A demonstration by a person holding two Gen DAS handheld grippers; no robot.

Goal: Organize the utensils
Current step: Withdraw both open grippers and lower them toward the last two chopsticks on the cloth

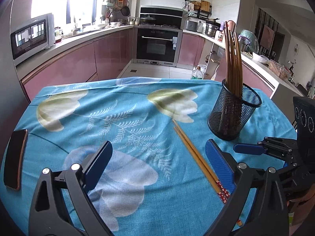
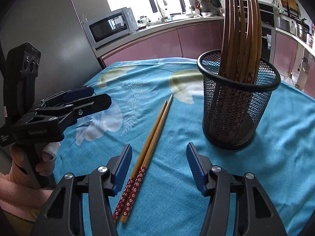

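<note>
On the table's blue flowered cloth (image 1: 126, 102) lies a pair of chopsticks (image 2: 153, 137), side by side, their red patterned ends nearest the grippers. Beside them stands a black mesh holder (image 2: 238, 106), upright, with more chopsticks (image 2: 242, 35) leaning inside. Both claws are empty: the left gripper (image 1: 157, 167) has its jaws spread wide above the cloth, and the right gripper (image 2: 159, 164) has its jaws apart with the pair's patterned ends between them, pads not touching. A phone (image 1: 15, 159) lies at the cloth's left edge

Pink cabinets (image 1: 65, 66), built-in oven (image 1: 157, 45), microwave (image 1: 31, 37), bright window (image 1: 63, 0).
</note>
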